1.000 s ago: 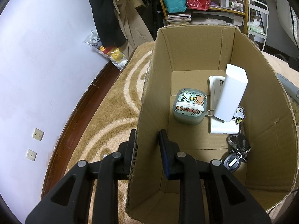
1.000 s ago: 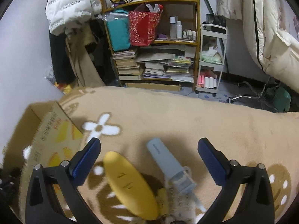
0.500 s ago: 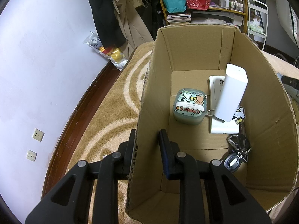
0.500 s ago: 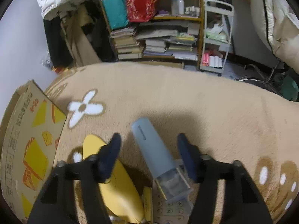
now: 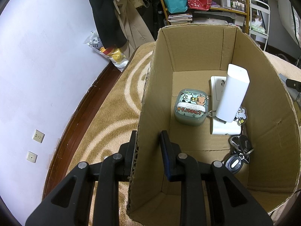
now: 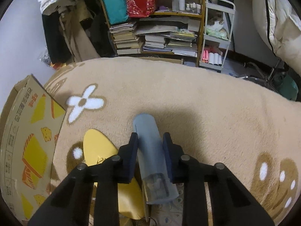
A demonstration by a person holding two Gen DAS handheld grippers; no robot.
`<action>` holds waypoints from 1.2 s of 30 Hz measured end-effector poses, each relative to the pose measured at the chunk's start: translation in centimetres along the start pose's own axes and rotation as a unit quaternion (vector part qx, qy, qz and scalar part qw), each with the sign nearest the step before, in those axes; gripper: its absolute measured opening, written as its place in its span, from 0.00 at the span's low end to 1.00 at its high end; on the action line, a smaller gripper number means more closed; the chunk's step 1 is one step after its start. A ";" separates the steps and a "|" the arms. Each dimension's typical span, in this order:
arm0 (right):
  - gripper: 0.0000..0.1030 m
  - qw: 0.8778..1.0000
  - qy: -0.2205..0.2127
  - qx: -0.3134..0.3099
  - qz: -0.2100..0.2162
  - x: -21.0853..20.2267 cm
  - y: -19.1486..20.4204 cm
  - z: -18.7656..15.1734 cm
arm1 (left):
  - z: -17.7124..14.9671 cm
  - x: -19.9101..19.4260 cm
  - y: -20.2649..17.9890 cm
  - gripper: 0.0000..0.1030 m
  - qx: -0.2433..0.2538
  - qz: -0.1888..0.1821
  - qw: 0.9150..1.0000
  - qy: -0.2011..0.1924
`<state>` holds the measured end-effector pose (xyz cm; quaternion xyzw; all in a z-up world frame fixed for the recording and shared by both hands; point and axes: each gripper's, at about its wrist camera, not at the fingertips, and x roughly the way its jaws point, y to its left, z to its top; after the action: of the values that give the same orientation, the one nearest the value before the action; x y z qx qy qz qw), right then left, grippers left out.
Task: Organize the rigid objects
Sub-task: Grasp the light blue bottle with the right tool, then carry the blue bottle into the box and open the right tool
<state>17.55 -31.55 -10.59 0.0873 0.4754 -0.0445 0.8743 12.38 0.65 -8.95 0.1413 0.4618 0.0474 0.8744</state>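
My left gripper point(image 5: 148, 143) is shut on the near left wall of the open cardboard box point(image 5: 148, 101), one finger outside and one inside. The box holds a green cartoon earbud case point(image 5: 191, 109), a tall white block point(image 5: 233, 96) leaning on a flat white adapter point(image 5: 225, 127), and a bunch of keys point(image 5: 238, 154). In the right wrist view my right gripper point(image 6: 150, 146) is shut on a pale blue cylindrical device point(image 6: 150, 150) lying on the beige blanket. A yellow oval case point(image 6: 101, 156) lies just left of it. The box point(image 6: 28, 141) stands at the far left.
A beige patterned blanket point(image 6: 197, 103) covers the surface. Something with buttons point(image 6: 169, 207) lies under the blue device's near end. A cluttered bookshelf point(image 6: 156, 32), a white trolley point(image 6: 216, 35) and hanging clothes stand behind. A white wall point(image 5: 37, 56) and dark wood floor border the left.
My right gripper went from wide open to shut around the pale blue device, moving forward over it. The left gripper and the box have stayed still.
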 end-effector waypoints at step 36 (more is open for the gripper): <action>0.30 0.997 -0.056 0.028 -0.036 -3.5 1.5 -0.4 | 0.1 0.1 -0.2 0.22 0.000 0.001 1.000 -0.001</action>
<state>15.57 -30.02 -7.73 0.0919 0.4267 -0.0942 0.8948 12.50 0.41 -9.04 0.1418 0.4609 0.0480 0.8747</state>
